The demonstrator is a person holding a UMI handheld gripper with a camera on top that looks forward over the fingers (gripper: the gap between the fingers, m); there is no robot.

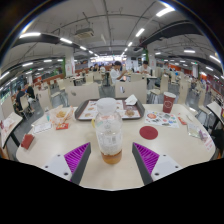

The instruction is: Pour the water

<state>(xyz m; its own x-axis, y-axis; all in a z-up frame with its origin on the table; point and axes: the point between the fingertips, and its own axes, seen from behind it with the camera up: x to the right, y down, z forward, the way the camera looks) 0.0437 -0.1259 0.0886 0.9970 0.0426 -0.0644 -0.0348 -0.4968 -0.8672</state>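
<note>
A clear bottle [109, 128] stood between the spread fingers of the gripper [110, 158], its contents unclear. On the surface [150, 165] beyond lay a red coaster [148, 132] and a red cup [168, 102].
</note>
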